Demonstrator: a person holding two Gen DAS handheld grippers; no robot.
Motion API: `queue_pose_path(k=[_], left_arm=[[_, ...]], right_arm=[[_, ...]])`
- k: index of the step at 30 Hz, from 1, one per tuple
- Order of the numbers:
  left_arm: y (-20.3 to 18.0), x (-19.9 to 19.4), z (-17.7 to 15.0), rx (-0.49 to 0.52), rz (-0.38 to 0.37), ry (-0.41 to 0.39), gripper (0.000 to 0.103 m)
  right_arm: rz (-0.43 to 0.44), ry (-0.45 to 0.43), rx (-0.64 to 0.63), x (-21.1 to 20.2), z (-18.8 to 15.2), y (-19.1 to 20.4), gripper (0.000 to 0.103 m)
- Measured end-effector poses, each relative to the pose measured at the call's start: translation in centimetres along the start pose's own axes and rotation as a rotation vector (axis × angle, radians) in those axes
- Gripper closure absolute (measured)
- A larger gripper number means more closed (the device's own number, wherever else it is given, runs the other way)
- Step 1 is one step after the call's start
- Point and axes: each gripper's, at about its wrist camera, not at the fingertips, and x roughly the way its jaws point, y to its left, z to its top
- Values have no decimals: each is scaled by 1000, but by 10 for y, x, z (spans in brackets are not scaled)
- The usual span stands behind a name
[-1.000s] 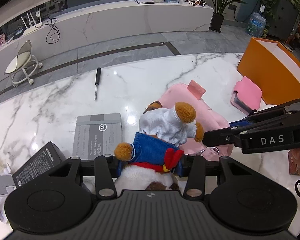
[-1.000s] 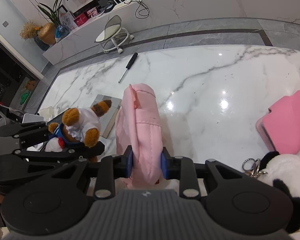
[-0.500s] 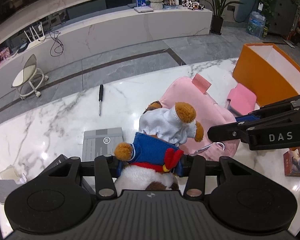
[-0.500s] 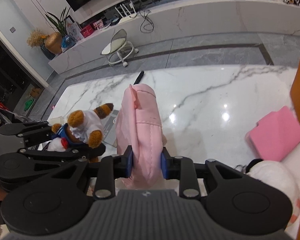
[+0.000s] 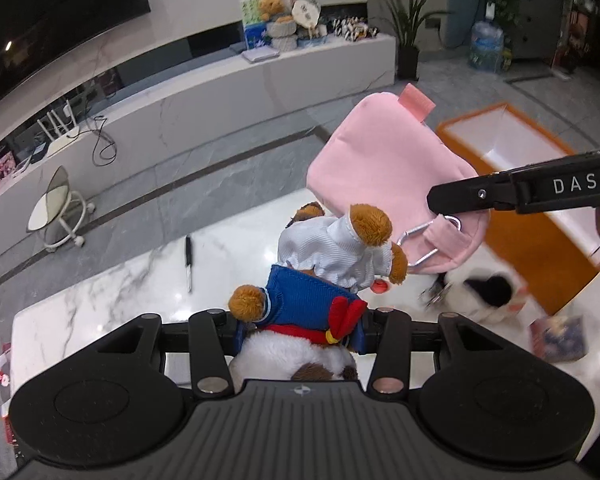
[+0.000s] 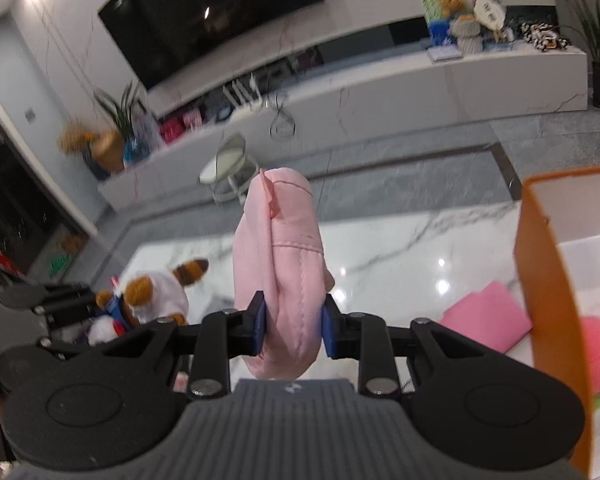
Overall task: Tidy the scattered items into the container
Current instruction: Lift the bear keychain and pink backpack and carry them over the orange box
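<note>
Tongs status: left tongs (image 5: 300, 326) clamped on plush bear (image 5: 332, 264) at its blue jacket, head pointing far, away from camera. Right tongs (image 6: 294, 330) narrow, pinched on near end of pink pouch (image 6: 278, 256) — long axis running away from the camera, far end free in the air. Both items carried clear of marble desk (image 6: 400, 256).

Orange container (image 6: 548, 280) at right of scene, open top, white inside; pink round item already visible within. Container wall just right of pouch in right wrist view, so right hand judged nearer; bear farther left, pouch between it and container. Next move probably rightward over the rim — pouch first, end-on.

Left on desk: screwdriver (image 5: 188, 258), flat pink case (image 6: 488, 316), black-and-white plush (image 5: 484, 292).
</note>
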Motion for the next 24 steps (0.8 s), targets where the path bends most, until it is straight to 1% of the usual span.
queue_pose_path(k=[5,10,15,19,24], left_arm=[[-15,-16,23,19,-11,-52,50],[-33,-35,48,45,-21,-119,50],[-61,-48,69,85,-47,-175,50],[-87,-51,84,117,-88,-214,50],[-116,-39,96,153,-136,-230,50]], right_arm=[[-2,-85,35,-33,14,-12,73],[-61,-170,25,-62,21,-21,73],[-81,-258,50,-93,28,-34,73],[-85,-327,62,-121,32,-44,73],[-129,-359,85,-139,33,-62,73]])
